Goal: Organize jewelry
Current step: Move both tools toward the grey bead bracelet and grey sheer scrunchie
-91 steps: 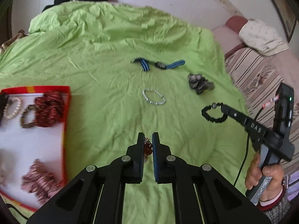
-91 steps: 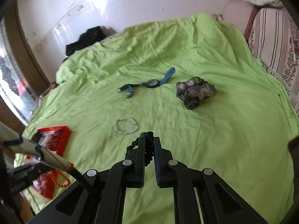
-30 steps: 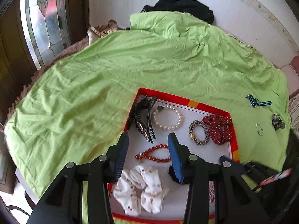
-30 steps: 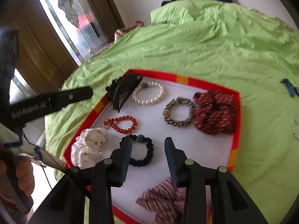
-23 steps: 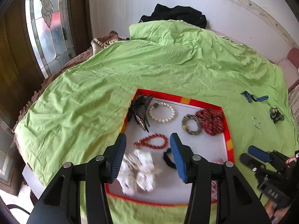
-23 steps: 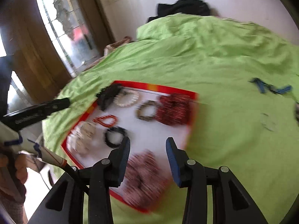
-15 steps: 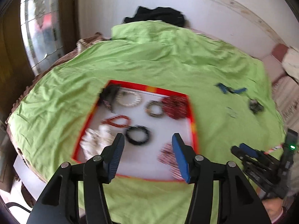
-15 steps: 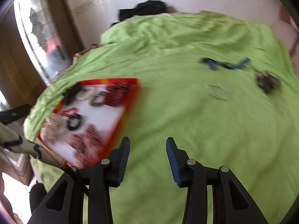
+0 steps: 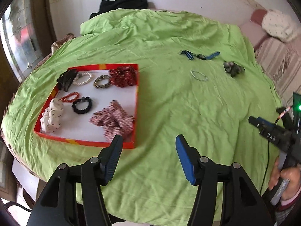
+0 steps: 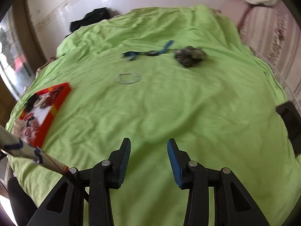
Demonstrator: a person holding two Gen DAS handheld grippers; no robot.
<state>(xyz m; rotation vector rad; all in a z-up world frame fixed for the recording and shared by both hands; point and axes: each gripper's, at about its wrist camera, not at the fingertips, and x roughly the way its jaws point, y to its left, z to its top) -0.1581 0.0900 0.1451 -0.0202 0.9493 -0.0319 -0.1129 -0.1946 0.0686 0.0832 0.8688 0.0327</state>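
Note:
A red-rimmed tray on the green bed cover holds bracelets, scrunchies and a black hair claw, among them a black bead bracelet and a red bead bracelet. Farther out on the cover lie a white bead bracelet, a blue-strap watch and a dark grey scrunchie. My left gripper hangs just right of the tray's near corner, its jaws opening, with nothing between them. My right gripper is open and empty over bare cover, with the white bracelet, watch and scrunchie ahead.
A black garment lies at the bed's far end. A striped sofa with a cushion borders the bed on the right, and a glazed door stands at the left. A hand holds the right gripper's handle at the lower right.
Both grippers have swung right, away from over the tray, to the bare green cover. The left jaws have widened. The black and red bracelets held three seconds ago now lie in the tray.

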